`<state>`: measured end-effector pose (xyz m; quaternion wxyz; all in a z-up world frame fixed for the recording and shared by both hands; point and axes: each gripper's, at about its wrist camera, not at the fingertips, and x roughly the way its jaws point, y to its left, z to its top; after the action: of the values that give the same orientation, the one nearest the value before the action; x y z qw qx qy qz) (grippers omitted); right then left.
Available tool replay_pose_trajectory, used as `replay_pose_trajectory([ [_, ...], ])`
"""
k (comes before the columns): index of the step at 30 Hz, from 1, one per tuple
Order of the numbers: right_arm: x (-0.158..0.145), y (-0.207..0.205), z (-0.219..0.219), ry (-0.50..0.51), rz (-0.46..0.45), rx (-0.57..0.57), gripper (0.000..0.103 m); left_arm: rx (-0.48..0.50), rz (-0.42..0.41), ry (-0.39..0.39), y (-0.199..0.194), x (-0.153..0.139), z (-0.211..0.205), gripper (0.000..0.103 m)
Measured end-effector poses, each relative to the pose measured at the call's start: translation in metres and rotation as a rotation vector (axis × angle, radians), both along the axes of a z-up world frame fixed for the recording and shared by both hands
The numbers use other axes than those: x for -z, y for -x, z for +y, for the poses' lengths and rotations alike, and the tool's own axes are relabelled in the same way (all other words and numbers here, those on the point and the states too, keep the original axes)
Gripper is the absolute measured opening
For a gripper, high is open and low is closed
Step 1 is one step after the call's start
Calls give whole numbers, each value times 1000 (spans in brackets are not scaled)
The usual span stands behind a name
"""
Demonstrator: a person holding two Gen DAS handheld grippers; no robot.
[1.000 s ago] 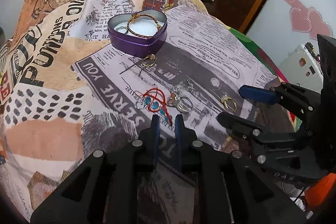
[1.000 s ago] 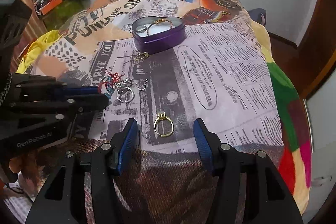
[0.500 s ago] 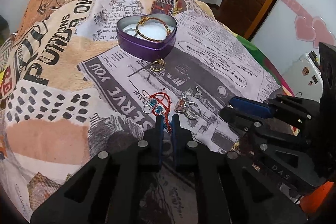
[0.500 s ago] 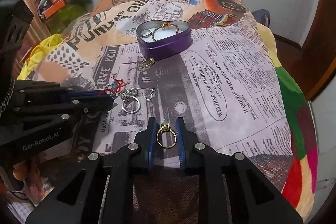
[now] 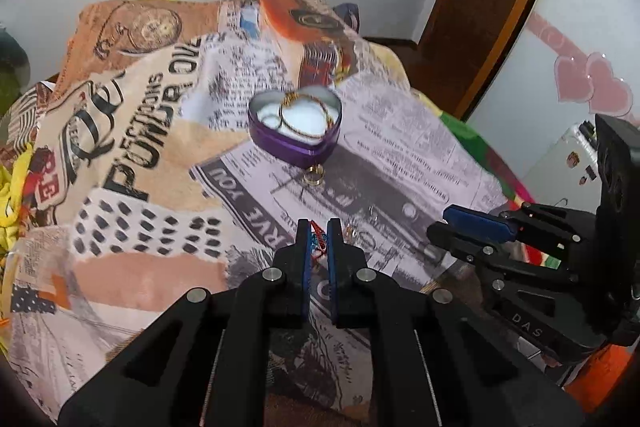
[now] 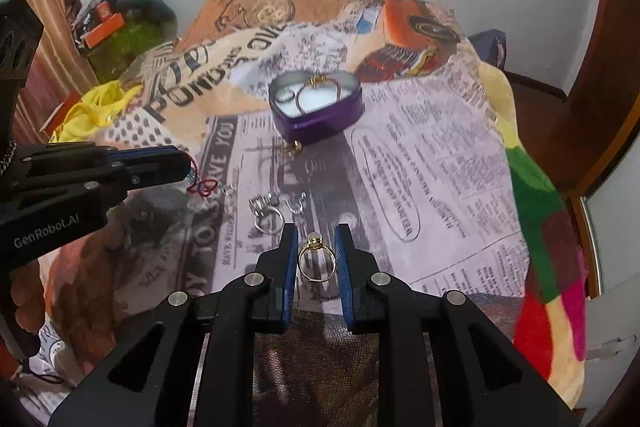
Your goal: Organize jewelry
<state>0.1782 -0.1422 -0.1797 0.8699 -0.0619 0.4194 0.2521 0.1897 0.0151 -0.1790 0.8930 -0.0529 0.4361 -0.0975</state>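
Heart tin (image 5: 294,145): purple, white lining. Blanket (image 6: 432,163): newspaper print, orange and tan patches. Gripped ring (image 6: 317,261): gold.

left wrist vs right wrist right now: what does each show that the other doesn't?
Left wrist only: pink heart decals on the pale wall at right.

Right wrist only: gold ring between the right gripper's fingers, off the blanket; silver rings loose on the blanket; curtain at left.

Both: purple heart tin with a bracelet inside, a gold ring in front of the tin, the newsprint blanket, and the left gripper shut on the red bracelet.
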Motion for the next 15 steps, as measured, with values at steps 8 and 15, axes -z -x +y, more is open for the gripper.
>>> replay_pose_trajectory([
  [8,-23,-2,9,-21,-53,4,17,-7,-75,9,-5,-29,6,6],
  [15,-38,-16,18,-31,-101,5,17,-12,-104,7,-19,-37,10,6],
])
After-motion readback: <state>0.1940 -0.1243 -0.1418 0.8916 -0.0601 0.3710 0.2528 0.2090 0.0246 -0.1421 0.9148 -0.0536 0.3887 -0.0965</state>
